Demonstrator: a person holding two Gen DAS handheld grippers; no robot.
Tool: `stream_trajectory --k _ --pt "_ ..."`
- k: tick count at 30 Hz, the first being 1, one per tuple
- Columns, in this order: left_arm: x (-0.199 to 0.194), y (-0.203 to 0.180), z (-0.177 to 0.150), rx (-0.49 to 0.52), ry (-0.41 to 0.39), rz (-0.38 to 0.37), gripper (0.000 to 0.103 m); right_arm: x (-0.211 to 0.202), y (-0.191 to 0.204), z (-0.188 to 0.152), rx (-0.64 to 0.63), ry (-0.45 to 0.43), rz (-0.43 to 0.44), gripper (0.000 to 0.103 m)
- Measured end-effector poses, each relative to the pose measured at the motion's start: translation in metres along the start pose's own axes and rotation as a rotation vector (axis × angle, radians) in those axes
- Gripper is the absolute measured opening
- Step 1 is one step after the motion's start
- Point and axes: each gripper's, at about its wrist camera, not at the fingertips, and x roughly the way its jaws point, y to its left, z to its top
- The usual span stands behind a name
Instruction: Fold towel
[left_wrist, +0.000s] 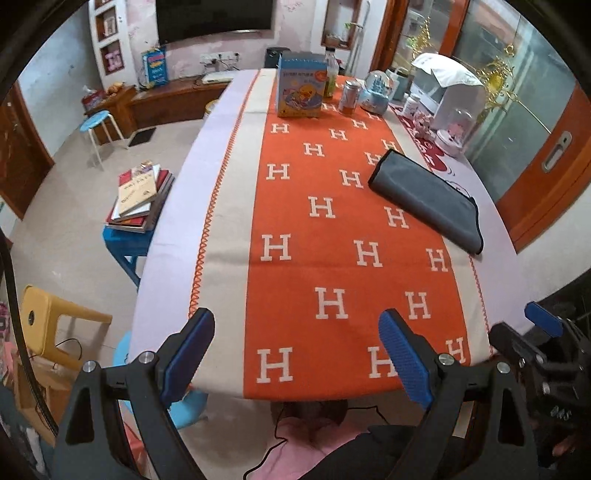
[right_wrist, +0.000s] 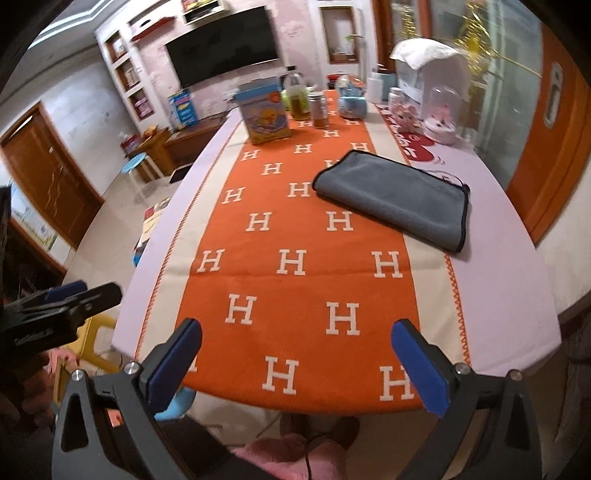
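A grey towel (left_wrist: 428, 199) with a black hem lies folded flat on the right side of the table, partly on the orange H-patterned runner (left_wrist: 332, 229). It also shows in the right wrist view (right_wrist: 395, 195). My left gripper (left_wrist: 295, 354) is open and empty, held over the table's near edge. My right gripper (right_wrist: 299, 362) is open and empty over the near edge too, and shows at the right of the left wrist view (left_wrist: 535, 332). Both are well short of the towel.
At the far end of the table stand a blue box (left_wrist: 301, 86), a bottle (left_wrist: 331, 74), a jar (left_wrist: 351, 98), a snow globe (left_wrist: 376, 92) and white appliances (left_wrist: 447, 92). Left of the table are books on a blue stool (left_wrist: 142, 195) and a yellow stool (left_wrist: 48, 317).
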Motion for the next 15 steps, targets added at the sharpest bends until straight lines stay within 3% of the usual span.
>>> stream_trajectory --k 6,15 --pt "-0.023 -0.033 -0.003 0.021 -0.064 0.001 0.090 -0.031 -0.006 0.002 -0.044 -0.020 0.024 0.103" --pt "-0.038 -0.060 -0.008 0.008 -0.139 0.051 0.091 -0.050 -0.023 -0.005 -0.031 -0.058 -0.020 0.103"
